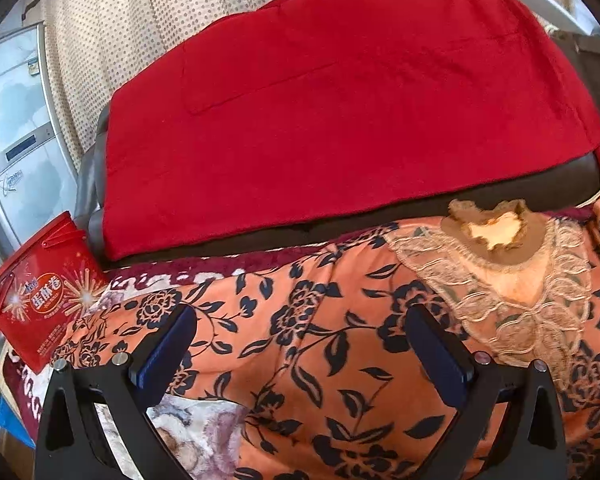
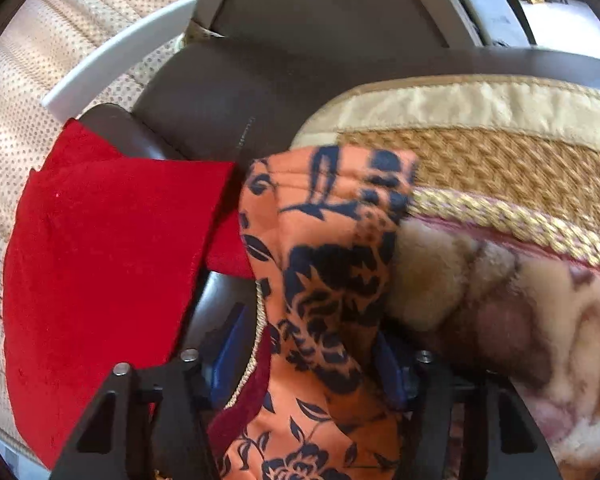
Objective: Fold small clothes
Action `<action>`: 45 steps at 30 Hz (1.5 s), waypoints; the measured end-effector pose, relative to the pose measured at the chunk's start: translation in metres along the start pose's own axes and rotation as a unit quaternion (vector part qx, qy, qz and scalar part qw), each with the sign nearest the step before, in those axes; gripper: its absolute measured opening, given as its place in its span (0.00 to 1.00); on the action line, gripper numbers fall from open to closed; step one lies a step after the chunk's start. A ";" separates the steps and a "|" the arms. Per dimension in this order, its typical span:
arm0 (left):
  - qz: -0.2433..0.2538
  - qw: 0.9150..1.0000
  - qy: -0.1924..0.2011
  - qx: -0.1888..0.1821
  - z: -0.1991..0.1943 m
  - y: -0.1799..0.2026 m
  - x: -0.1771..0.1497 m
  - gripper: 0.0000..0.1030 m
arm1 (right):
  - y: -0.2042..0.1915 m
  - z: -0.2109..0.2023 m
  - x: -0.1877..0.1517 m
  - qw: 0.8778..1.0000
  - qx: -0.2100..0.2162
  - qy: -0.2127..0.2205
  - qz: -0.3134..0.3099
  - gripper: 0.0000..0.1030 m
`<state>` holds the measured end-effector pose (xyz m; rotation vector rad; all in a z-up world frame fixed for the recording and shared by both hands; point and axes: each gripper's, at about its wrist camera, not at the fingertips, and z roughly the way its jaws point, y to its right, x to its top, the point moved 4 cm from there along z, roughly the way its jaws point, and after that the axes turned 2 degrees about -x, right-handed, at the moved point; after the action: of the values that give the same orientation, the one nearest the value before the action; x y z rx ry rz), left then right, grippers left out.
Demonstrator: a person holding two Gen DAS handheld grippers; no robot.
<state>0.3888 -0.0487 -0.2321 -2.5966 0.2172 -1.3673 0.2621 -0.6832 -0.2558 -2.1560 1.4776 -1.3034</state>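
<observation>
An orange garment with a dark floral print (image 1: pixel 332 340) lies spread on the sofa seat, its lace collar (image 1: pixel 512 280) at the right. My left gripper (image 1: pixel 300 344) is open and hovers just above the garment's middle, its blue pads wide apart. In the right wrist view a fold of the same garment (image 2: pixel 324 264) rises between the fingers of my right gripper (image 2: pixel 304 356). The blue pads stand on either side of the cloth; how tightly they press it is hidden by the fabric.
A red cloth (image 1: pixel 340 112) drapes over the dark sofa back (image 2: pixel 236 92). A red snack bucket (image 1: pixel 40 292) stands at the left. A fluffy beige blanket (image 2: pixel 520 320) and a woven cushion (image 2: pixel 500 168) lie at the right. Dotted curtains (image 1: pixel 112 20) hang behind.
</observation>
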 end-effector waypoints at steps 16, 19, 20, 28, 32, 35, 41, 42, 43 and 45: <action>-0.088 0.995 0.010 0.038 0.001 -0.060 0.013 1.00 | -0.200 -0.097 -0.082 0.950 0.283 -0.078 -0.104 0.13; -0.096 0.994 0.014 0.045 -0.001 -0.075 0.016 1.00 | -0.248 -0.102 -0.132 0.931 0.320 -0.127 -0.119 0.13; -0.100 0.994 0.015 0.048 -0.001 -0.080 0.016 1.00 | -0.260 -0.101 -0.146 0.927 0.327 -0.139 -0.124 0.13; -0.157 0.986 0.006 0.049 -0.005 -0.139 0.014 1.00 | -0.340 -0.069 -0.303 0.890 0.334 -0.275 -0.147 0.13; -0.186 0.981 -0.006 0.050 -0.001 -0.160 0.009 1.00 | -0.343 -0.060 -0.373 0.868 0.317 -0.343 -0.168 0.20; -0.196 0.979 -0.011 0.047 0.001 -0.168 0.007 1.00 | -0.344 -0.059 -0.405 0.846 0.307 -0.394 -0.188 0.76; -0.181 0.983 -0.016 0.034 0.004 -0.159 0.007 1.00 | -0.327 -0.083 -0.381 0.855 0.316 -0.359 -0.202 0.88; -0.179 0.983 -0.019 0.030 0.005 -0.156 0.006 1.00 | -0.322 -0.086 -0.369 0.862 0.308 -0.344 -0.208 0.88; -0.174 0.984 -0.024 0.024 0.008 -0.152 0.006 1.00 | -0.312 -0.089 -0.355 0.871 0.297 -0.324 -0.218 0.88; -0.161 0.986 -0.039 0.008 0.014 -0.139 0.004 1.00 | -0.289 -0.094 -0.329 0.890 0.257 -0.288 -0.243 0.88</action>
<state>0.4078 0.0865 -0.2030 -2.7543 -0.2357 -1.3478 0.3420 -0.2455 -0.2035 -2.2939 0.3230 -0.8908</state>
